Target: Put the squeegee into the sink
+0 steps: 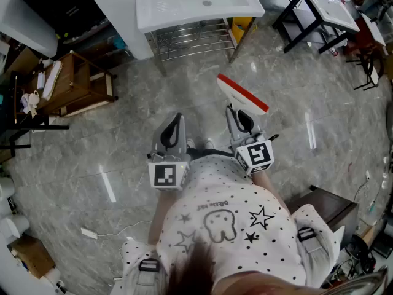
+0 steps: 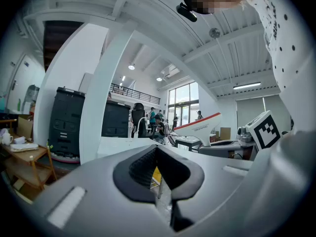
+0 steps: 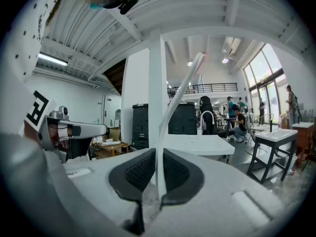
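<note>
Ahead across the grey floor (image 1: 123,158) stands the white sink (image 1: 196,8) on its wire rack (image 1: 193,39), well apart from both grippers. Carrying comes first, I judge: I should walk the squeegee (image 1: 242,94) straight over the near rim and lower it into the basin before loosening anything. Its thin white handle is clamped in the right gripper (image 1: 241,120), with the red blade up and forward. The left gripper (image 1: 174,131) is closed on nothing, just beside it. A wooden shelf (image 1: 73,85) sits to the left and a black-legged table (image 1: 322,11) to the right, both off my line; nothing blocks the way.
</note>
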`<state>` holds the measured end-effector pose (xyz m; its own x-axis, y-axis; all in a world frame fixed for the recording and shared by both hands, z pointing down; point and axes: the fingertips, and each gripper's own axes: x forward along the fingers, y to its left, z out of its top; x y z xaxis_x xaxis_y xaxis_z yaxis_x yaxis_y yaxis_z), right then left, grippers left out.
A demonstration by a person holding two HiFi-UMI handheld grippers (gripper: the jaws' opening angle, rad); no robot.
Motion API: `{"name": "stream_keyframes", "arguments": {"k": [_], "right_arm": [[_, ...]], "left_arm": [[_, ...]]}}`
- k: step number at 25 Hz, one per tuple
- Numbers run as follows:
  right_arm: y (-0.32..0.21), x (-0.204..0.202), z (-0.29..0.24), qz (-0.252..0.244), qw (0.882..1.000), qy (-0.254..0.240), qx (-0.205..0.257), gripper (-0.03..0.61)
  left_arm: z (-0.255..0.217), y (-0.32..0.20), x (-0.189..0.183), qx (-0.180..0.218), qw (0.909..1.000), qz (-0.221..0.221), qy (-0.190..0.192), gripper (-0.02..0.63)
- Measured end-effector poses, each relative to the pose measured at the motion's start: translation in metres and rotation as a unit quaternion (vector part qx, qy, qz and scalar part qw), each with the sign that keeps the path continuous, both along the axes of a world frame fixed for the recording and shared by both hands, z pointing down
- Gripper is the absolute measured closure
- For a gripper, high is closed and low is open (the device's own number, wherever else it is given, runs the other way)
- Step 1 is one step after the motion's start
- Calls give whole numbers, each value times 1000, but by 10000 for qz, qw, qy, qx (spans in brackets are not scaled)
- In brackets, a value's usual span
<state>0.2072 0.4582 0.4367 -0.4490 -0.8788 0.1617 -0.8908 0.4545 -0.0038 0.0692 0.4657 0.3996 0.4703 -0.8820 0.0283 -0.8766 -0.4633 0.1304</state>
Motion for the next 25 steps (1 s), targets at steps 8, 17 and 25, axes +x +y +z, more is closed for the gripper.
{"name": "stream_keyframes", "arguments": {"k": [8, 17, 25], "right_arm": [[6, 3, -4, -105, 9999, -27, 53, 554], [17, 2, -3, -688, 9972, -270, 66, 554], [22, 18, 4, -803, 9958, -433, -106, 554]], "left_arm": [[5, 3, 2, -57, 9998, -71, -184, 621], [5, 7, 21, 99, 9998, -94, -165, 618], [5, 18, 36, 152, 9998, -133, -50, 618]]}}
